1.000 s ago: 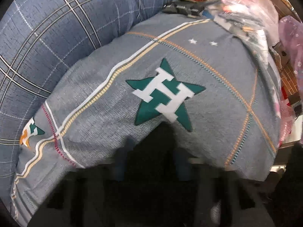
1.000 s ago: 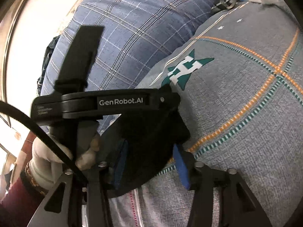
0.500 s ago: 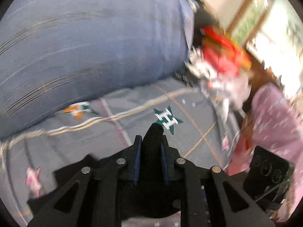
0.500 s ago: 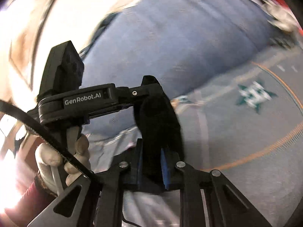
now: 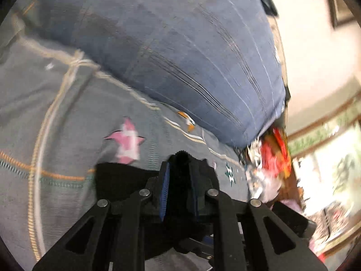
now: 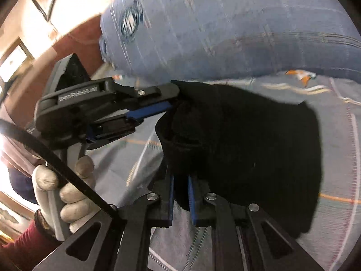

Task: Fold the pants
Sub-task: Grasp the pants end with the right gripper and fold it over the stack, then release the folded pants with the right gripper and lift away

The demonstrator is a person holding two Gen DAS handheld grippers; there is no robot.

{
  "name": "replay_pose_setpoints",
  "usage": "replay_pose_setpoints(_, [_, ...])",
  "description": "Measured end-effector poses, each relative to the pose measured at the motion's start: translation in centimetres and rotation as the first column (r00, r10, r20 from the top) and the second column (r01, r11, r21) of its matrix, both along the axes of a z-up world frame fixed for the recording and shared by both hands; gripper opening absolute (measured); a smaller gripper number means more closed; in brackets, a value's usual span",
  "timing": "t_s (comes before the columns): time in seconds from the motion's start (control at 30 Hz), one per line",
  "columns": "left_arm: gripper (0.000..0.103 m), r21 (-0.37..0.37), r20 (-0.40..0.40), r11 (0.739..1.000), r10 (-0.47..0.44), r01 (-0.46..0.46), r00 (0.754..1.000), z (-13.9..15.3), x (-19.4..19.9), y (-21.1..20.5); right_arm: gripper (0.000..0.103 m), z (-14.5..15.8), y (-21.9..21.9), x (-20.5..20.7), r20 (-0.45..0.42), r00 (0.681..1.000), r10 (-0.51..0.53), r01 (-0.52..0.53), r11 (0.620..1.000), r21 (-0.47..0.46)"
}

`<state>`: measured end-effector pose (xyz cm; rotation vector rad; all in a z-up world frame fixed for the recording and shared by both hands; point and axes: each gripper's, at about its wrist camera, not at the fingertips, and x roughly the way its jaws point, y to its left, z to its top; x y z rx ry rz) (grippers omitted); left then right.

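Black pants [image 6: 259,146] hang bunched over a grey bedspread [image 6: 338,169]. My right gripper [image 6: 180,177] is closing, its blue pads pinching a fold of the black cloth. My left gripper [image 6: 172,102] comes in from the left, held by a white-gloved hand [image 6: 65,194], and bites the same cloth a little farther up. In the left wrist view my left gripper [image 5: 180,166] is closing too, with a ridge of the pants [image 5: 117,180] standing up between its pads. Most of the garment is hidden behind the fingers there.
The grey bedspread [image 5: 56,124] carries star patches, a pink one [image 5: 127,143] near the left gripper. A bulky blue plaid quilt [image 5: 169,45] rises behind it. Red and silvery packets [image 5: 273,158] pile at the bed's right end, by a wall.
Both grippers have swung sideways across the bed and rolled, carrying the black cloth. The right jaws went from wide apart to tight on it. The green star patch slid far away.
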<state>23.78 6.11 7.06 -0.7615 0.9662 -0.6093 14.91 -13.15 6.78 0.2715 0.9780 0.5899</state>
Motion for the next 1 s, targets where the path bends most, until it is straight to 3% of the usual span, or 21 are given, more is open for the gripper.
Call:
replay_pose_setpoints(0.1, [0.015, -0.046, -0.002, 0.999, 0.013, -0.013, 1.000, -0.7, 0.0, 1.4, 0.012, -0.8, 1.6, 0.7, -0.023, 1.000, 0.010, -0.010, 0.999, -0.037])
replay_pose_setpoints(0.33, [0.015, -0.128, 0.060, 0.992, 0.026, -0.018, 0.998, 0.4, -1.3, 2.7, 0.012, 1.7, 2.8, 0.8, 0.001, 1.000, 0.030, -0.030, 0.996, -0.087])
replay_pose_setpoints(0.5, [0.015, -0.197, 0.080, 0.979, 0.065, -0.048, 0.995, 0.5, -3.4, 4.5, 0.012, 2.4, 5.0, -0.4, 0.012, 0.995, 0.099, -0.098, 0.992, -0.086])
replay_pose_setpoints(0.73, [0.015, -0.213, -0.038, 0.961, 0.173, -0.177, 0.984, -3.9, -4.4, 7.7, 0.013, -1.6, 7.3, -0.4, -0.059, 0.981, 0.186, -0.191, 0.975, -0.112])
replay_pose_setpoints(0.8, [0.020, -0.208, -0.037, 0.957, 0.200, -0.204, 0.979, -4.2, -4.9, 8.5, 0.015, -1.9, 6.8, -0.4, -0.060, 0.981, 0.185, -0.190, 0.979, -0.073])
replay_pose_setpoints(0.83, [0.023, -0.212, -0.033, 0.954, 0.211, -0.213, 0.977, -4.2, -5.2, 8.8, 0.022, -1.6, 6.4, -0.6, -0.051, 0.981, 0.186, -0.189, 0.980, -0.055])
replay_pose_setpoints(0.9, [0.031, -0.224, -0.019, 0.948, 0.226, -0.225, 0.974, -4.5, -5.7, 9.4, 0.036, -0.3, 5.8, -1.6, -0.027, 0.979, 0.203, -0.204, 0.978, -0.033])
replay_pose_setpoints(1.0, [0.032, -0.227, -0.007, 0.948, 0.228, -0.224, 0.974, -5.2, -6.3, 9.7, 0.041, 3.1, 4.3, -3.6, 0.043, 0.974, 0.223, -0.221, 0.974, -0.036])
